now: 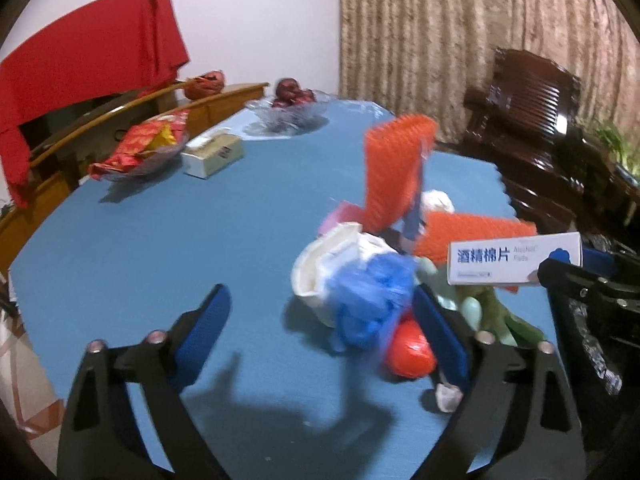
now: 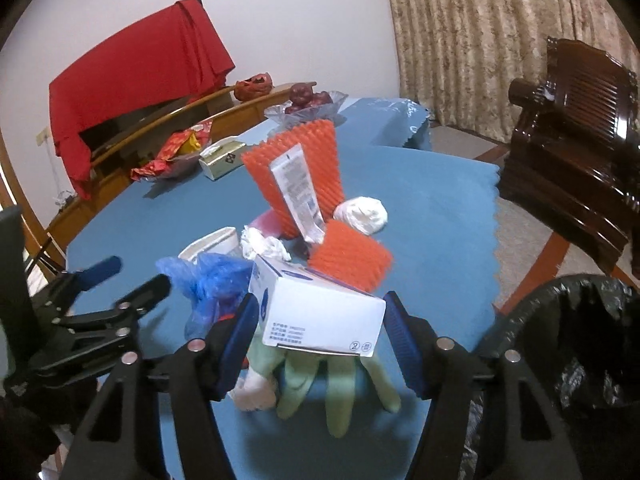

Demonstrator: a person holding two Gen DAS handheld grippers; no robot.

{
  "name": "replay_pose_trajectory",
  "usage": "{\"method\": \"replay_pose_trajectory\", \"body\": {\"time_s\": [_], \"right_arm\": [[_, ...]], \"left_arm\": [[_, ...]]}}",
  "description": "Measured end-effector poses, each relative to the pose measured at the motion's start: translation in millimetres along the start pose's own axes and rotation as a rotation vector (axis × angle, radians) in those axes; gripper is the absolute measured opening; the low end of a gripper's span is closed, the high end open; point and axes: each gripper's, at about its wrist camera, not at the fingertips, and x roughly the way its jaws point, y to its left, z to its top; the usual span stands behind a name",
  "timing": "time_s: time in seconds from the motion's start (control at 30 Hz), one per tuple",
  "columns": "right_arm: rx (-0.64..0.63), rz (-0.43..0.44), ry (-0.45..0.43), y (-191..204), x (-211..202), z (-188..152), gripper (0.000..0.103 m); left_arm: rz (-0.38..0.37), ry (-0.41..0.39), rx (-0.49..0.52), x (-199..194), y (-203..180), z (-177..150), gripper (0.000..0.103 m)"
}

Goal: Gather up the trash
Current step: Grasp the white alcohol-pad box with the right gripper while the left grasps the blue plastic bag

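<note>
A heap of trash lies on the blue table (image 1: 140, 240). It holds a blue plastic bag (image 1: 372, 300), a crushed white paper cup (image 1: 320, 264), orange foam nets (image 2: 304, 152), a pale green glove (image 2: 336, 384) and a white tissue ball (image 2: 362, 214). My left gripper (image 1: 320, 292) is open, with the blue bag against its right pad and the left pad well clear. My right gripper (image 2: 320, 300) is shut on a white alcohol-pad box (image 2: 320, 312), held above the glove. That box (image 1: 512, 260) also shows in the left wrist view.
A bin lined with a black bag (image 2: 520, 320) stands at the table's right edge. At the back are a tissue box (image 1: 212, 152), a bowl of red packets (image 1: 140, 152) and a glass fruit bowl (image 1: 292, 108). A dark wooden chair (image 2: 572, 132) stands to the right.
</note>
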Motion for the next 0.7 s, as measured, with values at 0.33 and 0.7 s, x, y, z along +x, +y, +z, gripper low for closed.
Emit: {"method": "replay_pose_trajectory", "body": {"time_s": [0.33,0.7], "right_arm": [[0.01,-0.001,-0.007,-6.1,-7.6,-0.8,0.063],[0.021,0.015,-0.057,-4.1,-31.4,13.3,0.062]], "left_arm": [[-0.102,0.1,0.018,38.5,-22.2,-7.9,0.029],[-0.124,0.009,0.006,-5.8,-13.8,7.2,0.002]]}}
